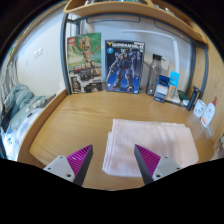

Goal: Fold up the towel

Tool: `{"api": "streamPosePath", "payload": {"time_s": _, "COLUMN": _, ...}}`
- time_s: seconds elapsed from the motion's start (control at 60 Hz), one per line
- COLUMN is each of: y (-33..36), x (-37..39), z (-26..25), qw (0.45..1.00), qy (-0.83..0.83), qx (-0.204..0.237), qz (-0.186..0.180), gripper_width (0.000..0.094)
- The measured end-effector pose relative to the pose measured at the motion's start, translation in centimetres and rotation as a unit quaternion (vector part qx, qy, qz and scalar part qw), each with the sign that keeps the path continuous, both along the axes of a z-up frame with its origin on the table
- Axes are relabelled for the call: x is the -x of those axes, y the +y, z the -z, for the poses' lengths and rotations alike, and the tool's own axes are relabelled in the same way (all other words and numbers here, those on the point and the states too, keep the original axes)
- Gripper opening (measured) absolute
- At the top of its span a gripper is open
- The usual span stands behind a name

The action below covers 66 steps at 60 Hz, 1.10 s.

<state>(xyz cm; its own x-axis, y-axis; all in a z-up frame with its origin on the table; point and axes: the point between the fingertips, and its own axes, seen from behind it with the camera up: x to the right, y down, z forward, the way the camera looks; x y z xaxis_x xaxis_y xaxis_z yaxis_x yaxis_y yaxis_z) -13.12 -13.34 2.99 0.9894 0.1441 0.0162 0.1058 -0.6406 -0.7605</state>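
Observation:
A pale pink towel (150, 143) lies flat on the wooden desk (75, 125), ahead of my fingers and a little to the right. Its near left corner reaches into the gap between the fingers. My gripper (112, 160) hovers above the desk's near edge, open, with nothing held. The left pad (79, 158) is over bare wood; the right pad (148, 157) is over the towel's near edge.
Two picture boxes (105, 63) stand upright at the back of the desk under a wooden shelf (130, 8). Small items (170, 88) and a white bottle (209, 110) stand at the back right. A bed with clothes (15, 110) lies to the left.

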Motion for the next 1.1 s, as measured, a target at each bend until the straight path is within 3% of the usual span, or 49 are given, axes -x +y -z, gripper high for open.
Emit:
{"api": "streamPosePath", "payload": {"time_s": 0.133, "y": 5.2, "x": 0.3, "z": 1.4, "qw": 1.000, "qy": -0.019, "qx": 0.000, "qz": 0.009, "gripper_width": 0.0759}}
{"api": "streamPosePath", "payload": {"time_s": 0.233, "y": 6.7, "x": 0.4, "z": 3.4, "qw": 0.999, "qy": -0.027, "qx": 0.023, "qz": 0.013, "gripper_width": 0.0688}}
{"api": "streamPosePath", "payload": {"time_s": 0.283, "y": 6.6, "x": 0.3, "z": 4.4, "qw": 0.999, "qy": -0.034, "qx": 0.040, "qz": 0.014, "gripper_width": 0.0570}}
{"api": "streamPosePath", "payload": {"time_s": 0.333, "y": 6.9, "x": 0.1, "z": 4.3, "qw": 0.999, "qy": -0.044, "qx": 0.031, "qz": 0.010, "gripper_width": 0.0534}}
{"api": "streamPosePath", "payload": {"time_s": 0.367, "y": 6.7, "x": -0.4, "z": 4.5, "qw": 0.998, "qy": -0.054, "qx": 0.028, "qz": 0.011, "gripper_width": 0.0414}}
{"api": "streamPosePath", "payload": {"time_s": 0.417, "y": 6.7, "x": -0.5, "z": 4.5, "qw": 0.998, "qy": -0.057, "qx": 0.025, "qz": 0.015, "gripper_width": 0.0336}}
{"api": "streamPosePath", "payload": {"time_s": 0.483, "y": 7.3, "x": -1.7, "z": 4.5, "qw": 0.996, "qy": -0.077, "qx": 0.020, "qz": 0.031, "gripper_width": 0.0034}}
{"api": "streamPosePath", "payload": {"time_s": 0.717, "y": 7.0, "x": -1.6, "z": 4.4, "qw": 0.997, "qy": -0.041, "qx": 0.054, "qz": 0.021, "gripper_width": 0.0022}}
{"api": "streamPosePath", "payload": {"time_s": 0.783, "y": 7.1, "x": -1.5, "z": 2.5, "qw": 0.997, "qy": 0.011, "qx": 0.066, "qz": 0.039, "gripper_width": 0.0020}}
{"api": "streamPosePath", "payload": {"time_s": 0.95, "y": 9.1, "x": -7.8, "z": -7.1, "qw": 0.994, "qy": 0.080, "qx": 0.014, "qz": 0.068, "gripper_width": 0.0027}}
{"api": "streamPosePath", "payload": {"time_s": 1.1, "y": 9.0, "x": -17.0, "z": -9.8, "qw": 0.991, "qy": 0.086, "qx": 0.002, "qz": 0.100, "gripper_width": 0.0029}}
